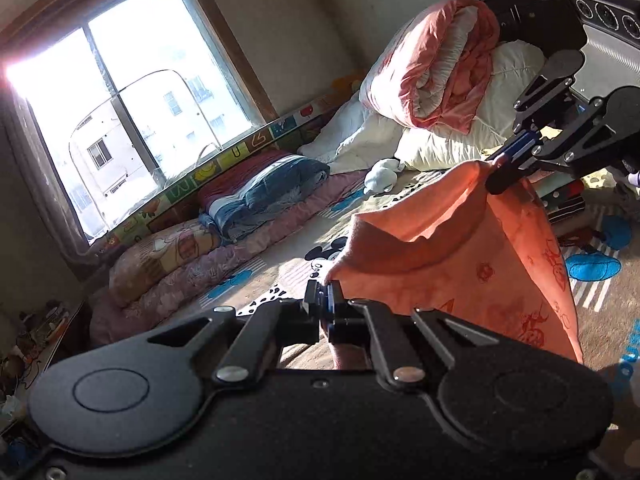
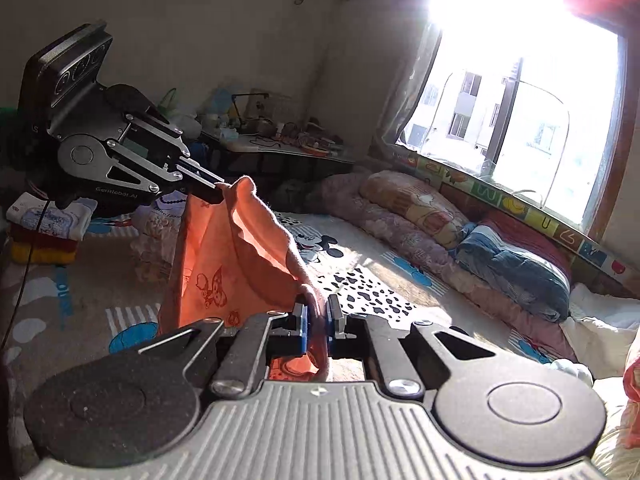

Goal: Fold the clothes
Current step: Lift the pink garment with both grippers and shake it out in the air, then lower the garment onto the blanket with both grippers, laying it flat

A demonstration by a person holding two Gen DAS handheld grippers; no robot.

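Clenched on 1 upper corner of the orange cloth (image 1: 460,248), the left claw (image 1: 326,294) sits closest to its camera. Opposite it, the right claw (image 2: 318,318) grips the other upper corner between its blue pads. Between the 2 claws the cloth hangs slack in the air above the bed (image 2: 360,264), its cartoon print facing outward. Folded garments (image 2: 44,224) are stacked on the bed behind the left claw.
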